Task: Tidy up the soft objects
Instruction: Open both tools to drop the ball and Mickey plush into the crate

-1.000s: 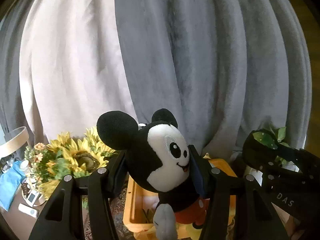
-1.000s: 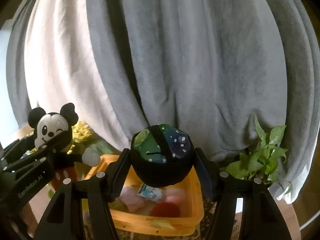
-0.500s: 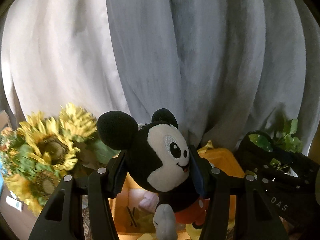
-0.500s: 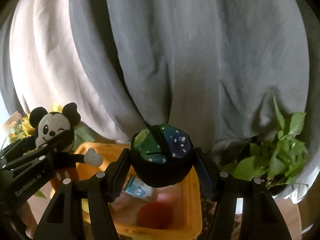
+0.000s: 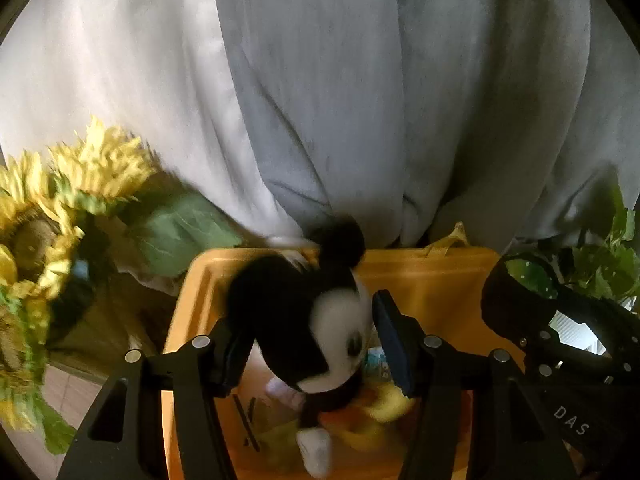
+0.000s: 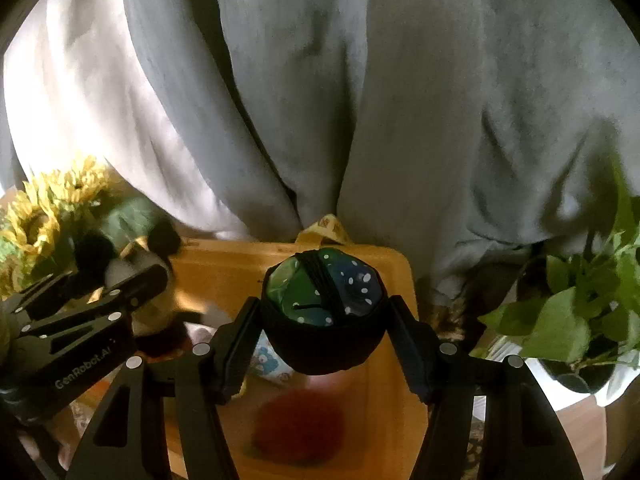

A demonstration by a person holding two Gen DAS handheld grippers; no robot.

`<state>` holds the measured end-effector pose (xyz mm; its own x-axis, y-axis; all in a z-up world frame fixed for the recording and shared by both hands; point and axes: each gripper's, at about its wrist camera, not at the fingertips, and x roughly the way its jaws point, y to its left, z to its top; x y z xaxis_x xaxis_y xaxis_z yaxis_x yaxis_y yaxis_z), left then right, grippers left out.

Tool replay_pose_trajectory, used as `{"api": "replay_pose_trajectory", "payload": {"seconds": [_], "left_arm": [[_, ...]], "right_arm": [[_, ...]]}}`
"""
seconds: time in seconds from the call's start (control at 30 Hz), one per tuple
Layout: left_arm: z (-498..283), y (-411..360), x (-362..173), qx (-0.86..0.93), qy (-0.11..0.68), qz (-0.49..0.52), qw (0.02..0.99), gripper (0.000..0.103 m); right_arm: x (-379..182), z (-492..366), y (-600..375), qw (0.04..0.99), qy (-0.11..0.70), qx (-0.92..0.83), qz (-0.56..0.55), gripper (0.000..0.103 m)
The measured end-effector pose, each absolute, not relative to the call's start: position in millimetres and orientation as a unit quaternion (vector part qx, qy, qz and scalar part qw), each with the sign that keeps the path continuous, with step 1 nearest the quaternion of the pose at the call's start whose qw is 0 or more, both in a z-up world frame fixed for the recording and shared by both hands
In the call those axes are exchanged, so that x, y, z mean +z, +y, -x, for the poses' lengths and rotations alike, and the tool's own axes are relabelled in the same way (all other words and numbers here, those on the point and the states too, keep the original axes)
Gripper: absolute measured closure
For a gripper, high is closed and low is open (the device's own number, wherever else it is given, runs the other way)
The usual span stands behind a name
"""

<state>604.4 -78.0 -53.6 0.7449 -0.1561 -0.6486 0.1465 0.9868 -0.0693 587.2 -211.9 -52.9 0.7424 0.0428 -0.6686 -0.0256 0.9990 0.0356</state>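
Left gripper (image 5: 310,344): jaws spread — mouse plush (image 5: 308,320) loose between them, over yellow bin (image 5: 432,276).
Right gripper (image 6: 324,316): clamped on dotted pouch (image 6: 324,300).

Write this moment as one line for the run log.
left gripper: open, Mickey plush tipping over yellow bin | right gripper: shut on spotted ball, above bin

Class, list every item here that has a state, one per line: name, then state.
Left tongs: open, mouse plush between them.
Mouse plush: tipped over, above the bin.
Right tongs: shut on spotted ball.
Yellow bin: open, partly filled.
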Motion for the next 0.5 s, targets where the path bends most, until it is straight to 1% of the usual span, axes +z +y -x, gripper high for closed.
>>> {"api": "replay_pose_trajectory", "payload": {"seconds": [0.2, 0.27, 0.33, 0.4, 0.47, 0.5], "left_arm": [[-610, -84, -59, -0.081, 0.356, -0.017, 0.931, 0.045], [-608, -84, -58, -0.083, 0.353, -0.022, 0.932, 0.037], [-607, -84, -56, -0.085, 0.35, -0.026, 0.932, 0.035], [-603, -82, -53, -0.085, 0.346, -0.031, 0.934, 0.035], [-596, -80, -49, -0.082, 0.339, -0.035, 0.936, 0.029], [-594, -80, -47, -0.083, 0.338, -0.035, 0.937, 0.029]], "right_arm": [[-69, -597, -212, 0.924, 0.381, 0.026, -0.013, 0.039], [-72, -598, -214, 0.919, 0.391, 0.037, -0.022, 0.038], [-72, -598, -215, 0.919, 0.392, 0.041, -0.031, 0.029], [-70, -597, -215, 0.921, 0.388, 0.038, -0.031, 0.028], [-67, -594, -215, 0.922, 0.384, 0.034, -0.031, 0.028], [-66, -593, -216, 0.923, 0.382, 0.034, -0.034, 0.028]]}}
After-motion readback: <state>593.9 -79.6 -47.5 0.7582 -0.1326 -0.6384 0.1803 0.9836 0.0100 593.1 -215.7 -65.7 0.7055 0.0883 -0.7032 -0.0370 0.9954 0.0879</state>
